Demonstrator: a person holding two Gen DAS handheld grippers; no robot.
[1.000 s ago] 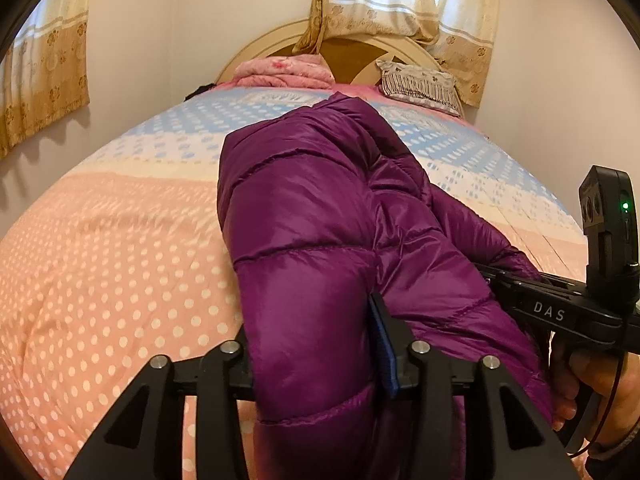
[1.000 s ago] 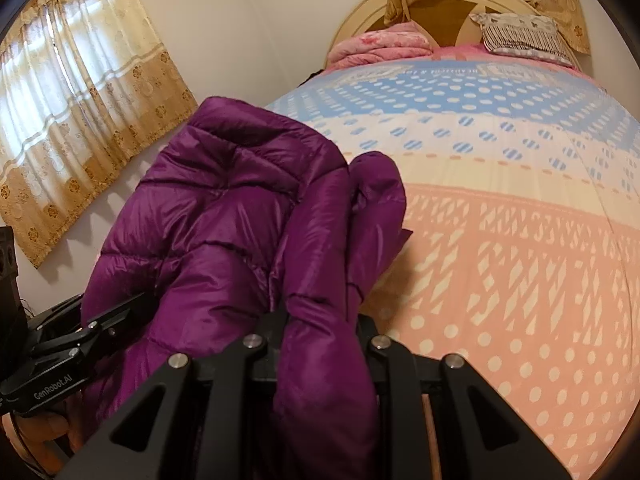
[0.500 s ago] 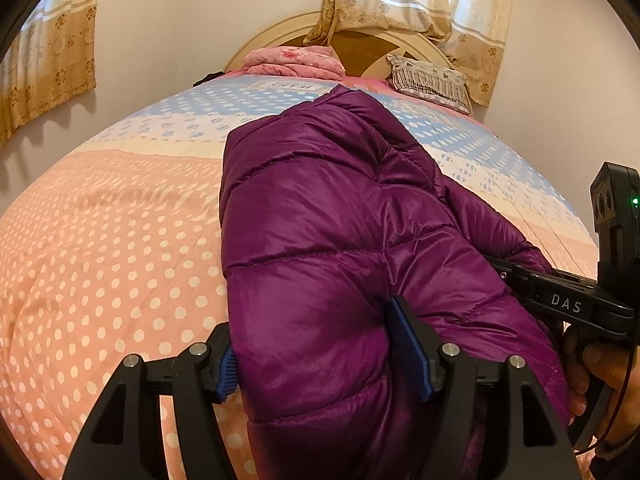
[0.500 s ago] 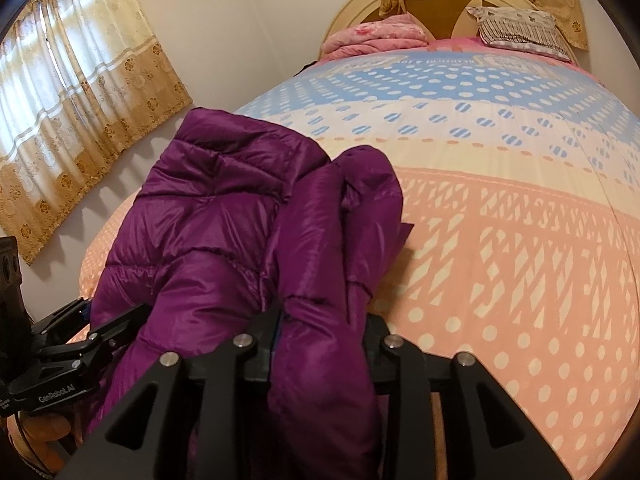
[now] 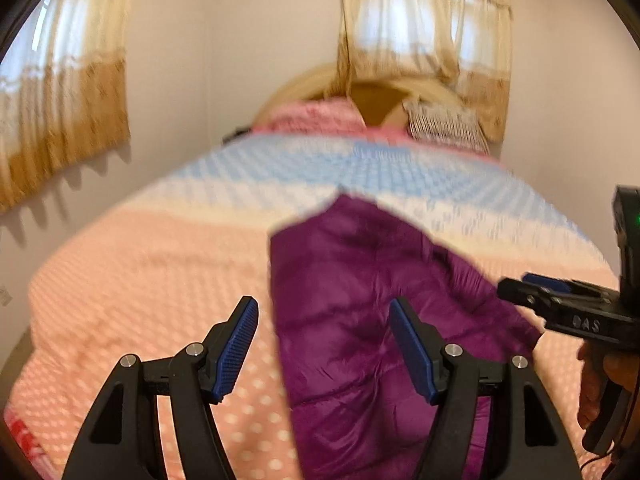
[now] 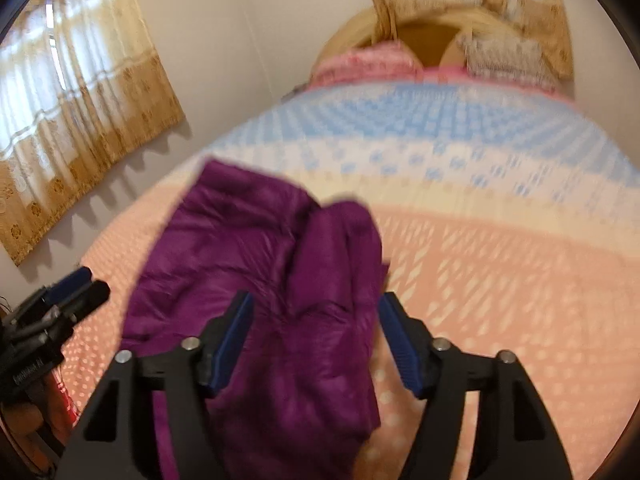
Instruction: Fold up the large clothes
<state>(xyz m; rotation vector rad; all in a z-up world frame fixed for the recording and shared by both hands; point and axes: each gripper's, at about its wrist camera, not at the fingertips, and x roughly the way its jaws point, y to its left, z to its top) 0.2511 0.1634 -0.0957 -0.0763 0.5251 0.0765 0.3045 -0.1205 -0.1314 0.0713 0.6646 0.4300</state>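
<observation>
The purple jacket [image 5: 360, 312] looks puffy, light and slippery. Both grippers, left [image 5: 324, 346] and right [image 6: 316, 342], gape empty, the right widening. Pinch a quilted seam.

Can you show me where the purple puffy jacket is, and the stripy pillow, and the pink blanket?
purple jacket [image 5: 360, 320], left wrist view, on its quilted middle.
stripy pillow [image 5: 444, 124], left wrist view, on its front face.
pink blanket [image 6: 364, 62], right wrist view, on the folded top.
</observation>
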